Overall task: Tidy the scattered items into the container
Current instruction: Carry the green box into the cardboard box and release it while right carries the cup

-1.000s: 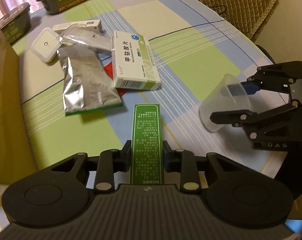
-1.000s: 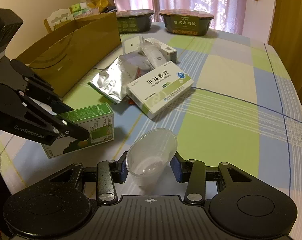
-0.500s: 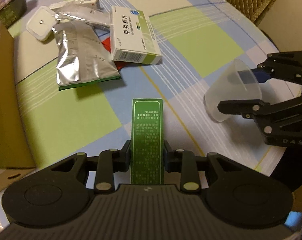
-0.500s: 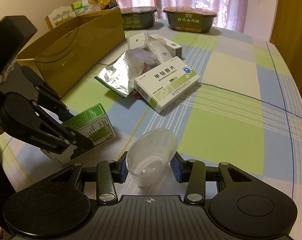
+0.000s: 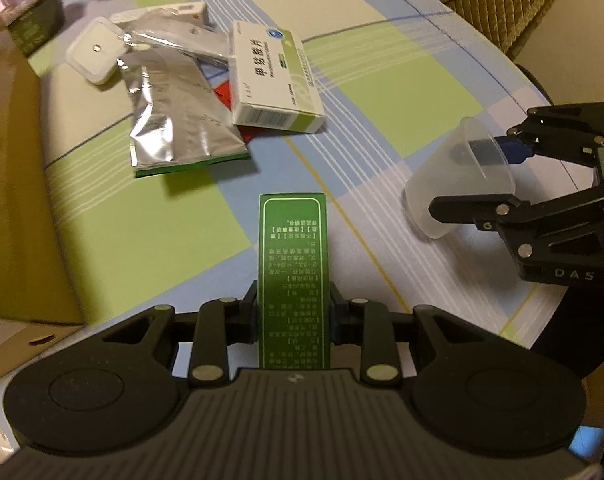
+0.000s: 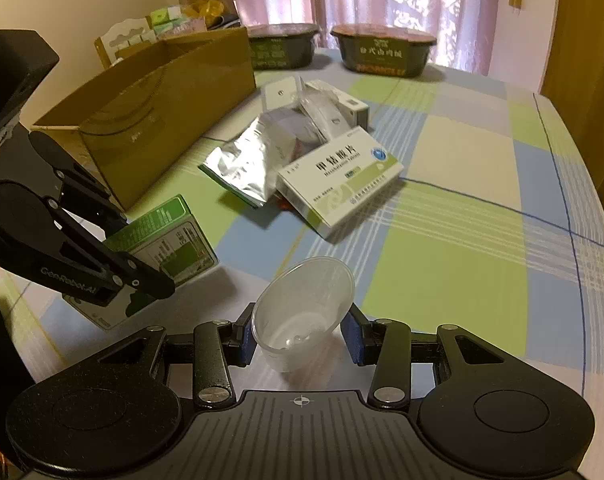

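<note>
A: Left wrist view. Left gripper (image 5: 293, 312) clamped on green box (image 5: 293, 280), narrow face up, held clear above checked tablecloth (image 5: 382, 128). Off right, clear plastic cup (image 5: 458, 184) pinched in right gripper (image 5: 478, 176). Ahead: foil pouch (image 5: 177, 124), white medicine box (image 5: 275, 80) propped partly on it, small white square case (image 5: 93, 54). Cardboard wall of carton (image 5: 9, 184) along left edge.

B: Right wrist view. Right gripper (image 6: 299, 338) closed on clear plastic cup (image 6: 302, 320), mouth tilted toward lens, raised off cloth. Green box (image 6: 169, 240) in left gripper (image 6: 141, 276) at left, close beside carton (image 6: 149, 108), open top visible. Two dark food tubs (image 6: 382, 52) at far edge.

A: Step in hand, likely: carry phase, both loads lifted, neither in carton yet.

B: Next, probably: swing green box left over carton rim, then release; cup to follow. Clearance over near wall needed. Heap still to collect.
</note>
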`<state>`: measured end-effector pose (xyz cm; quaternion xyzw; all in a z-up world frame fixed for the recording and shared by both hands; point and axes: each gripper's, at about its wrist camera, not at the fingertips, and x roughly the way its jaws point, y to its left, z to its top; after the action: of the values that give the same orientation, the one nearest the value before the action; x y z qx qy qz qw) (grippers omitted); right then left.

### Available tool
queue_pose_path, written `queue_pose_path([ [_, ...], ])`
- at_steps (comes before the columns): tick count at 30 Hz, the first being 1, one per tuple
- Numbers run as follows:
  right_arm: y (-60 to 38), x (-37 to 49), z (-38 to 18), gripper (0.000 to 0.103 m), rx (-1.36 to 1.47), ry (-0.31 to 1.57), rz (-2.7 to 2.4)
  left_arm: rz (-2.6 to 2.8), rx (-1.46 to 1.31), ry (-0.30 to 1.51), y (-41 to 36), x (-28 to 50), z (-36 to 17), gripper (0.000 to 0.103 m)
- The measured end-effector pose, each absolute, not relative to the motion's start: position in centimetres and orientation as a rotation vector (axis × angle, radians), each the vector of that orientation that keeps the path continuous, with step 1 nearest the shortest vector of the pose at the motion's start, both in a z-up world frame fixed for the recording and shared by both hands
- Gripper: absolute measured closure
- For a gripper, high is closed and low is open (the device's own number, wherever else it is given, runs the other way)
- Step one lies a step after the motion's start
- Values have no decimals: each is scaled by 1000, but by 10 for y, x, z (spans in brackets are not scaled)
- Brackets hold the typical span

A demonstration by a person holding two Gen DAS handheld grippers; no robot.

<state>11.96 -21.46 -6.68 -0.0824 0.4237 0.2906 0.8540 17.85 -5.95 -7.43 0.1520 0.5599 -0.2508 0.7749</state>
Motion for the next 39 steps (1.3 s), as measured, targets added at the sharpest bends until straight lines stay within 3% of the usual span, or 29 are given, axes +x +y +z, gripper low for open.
queue_pose_path([
  [20,-162,96,-12,57,-247,770,704,-433,253,1060,-5,151,-1,78],
  [39,-39,133,48,57,-271,637,909,-237,199,902,113,171,83,78],
])
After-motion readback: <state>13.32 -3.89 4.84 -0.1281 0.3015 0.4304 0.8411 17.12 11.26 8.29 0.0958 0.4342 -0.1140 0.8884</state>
